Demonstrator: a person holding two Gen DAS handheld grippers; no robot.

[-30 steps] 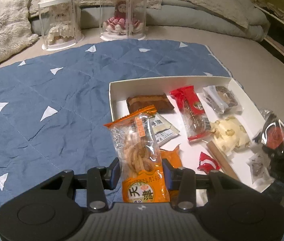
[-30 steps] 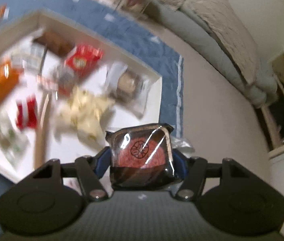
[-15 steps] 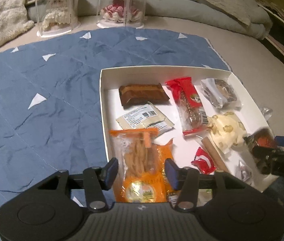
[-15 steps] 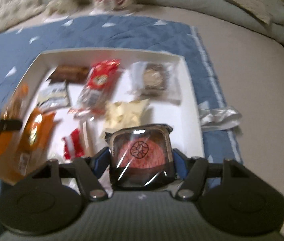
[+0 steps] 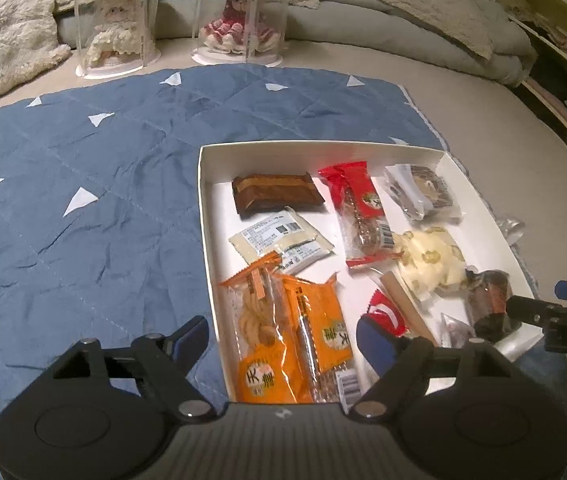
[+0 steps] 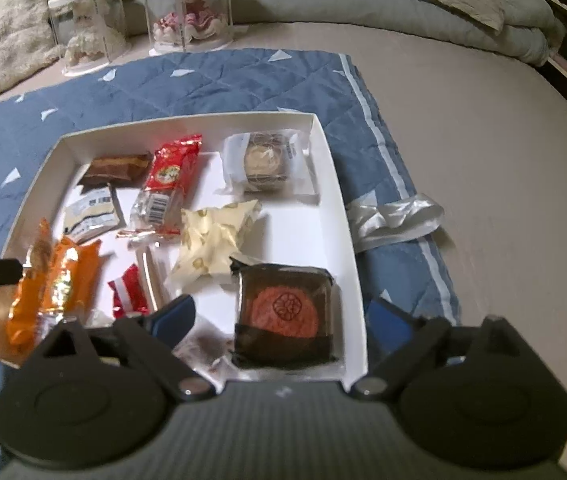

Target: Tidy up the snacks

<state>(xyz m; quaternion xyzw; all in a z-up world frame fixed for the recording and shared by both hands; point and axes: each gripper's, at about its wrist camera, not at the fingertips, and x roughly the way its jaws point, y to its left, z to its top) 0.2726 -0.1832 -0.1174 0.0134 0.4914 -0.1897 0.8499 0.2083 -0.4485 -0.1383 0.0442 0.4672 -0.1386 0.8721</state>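
Both tools let go: the left tool (image 5: pixel 281 334) is spreading its jaws, and the orange twist-snack bag (image 5: pixel 261 332), gripped upright a second ago, now lies free in the white tray (image 5: pixel 203 208). The right tool (image 6: pixel 281 316) is opening too, its dark mooncake pack (image 6: pixel 283 312) released, lying flat in the tray's near right corner.

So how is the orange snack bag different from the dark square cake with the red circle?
The orange snack bag is long, bright, and shows twisted sticks; the dark square cake is boxy, with a red round top under clear wrap. The bag lies at the left end of the white tray, partly over another orange pack; the cake lies flat at the right end. Both lie in the tray, free of the opening grippers.
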